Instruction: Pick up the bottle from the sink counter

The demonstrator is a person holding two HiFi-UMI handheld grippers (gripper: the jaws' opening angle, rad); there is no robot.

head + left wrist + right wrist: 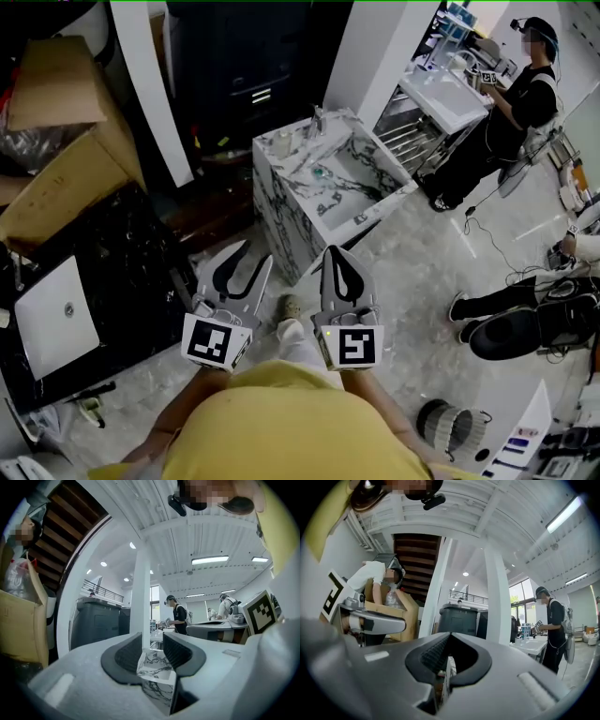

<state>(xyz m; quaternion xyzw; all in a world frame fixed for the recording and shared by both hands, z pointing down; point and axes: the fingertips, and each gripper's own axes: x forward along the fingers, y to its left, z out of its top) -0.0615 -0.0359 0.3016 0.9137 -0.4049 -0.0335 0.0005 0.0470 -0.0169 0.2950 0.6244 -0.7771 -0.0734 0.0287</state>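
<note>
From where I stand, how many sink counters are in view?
2: a marble-patterned sink counter straight ahead, and a white sink counter farther right beside a person in black. Others may be hidden.

Head view: the floor (450,248) is seen brightly and evenly lit, with soft shadows. The upper left, about the black cabinet (239,66), is left dim. Straight lines are bowed toward the edges.

Left gripper view: light is supplied by ceiling tube lamps (210,560) and round downlights (103,564), and slight glare is noted at each.

Right gripper view: one tube lamp (565,515) is burnt out to white, and daylight is admitted by a window (518,604).

Both gripper views are heavily fisheyed, with corners vignetted black. The left gripper (152,641) and right gripper (449,644) are rendered soft, in grey shade.
</note>
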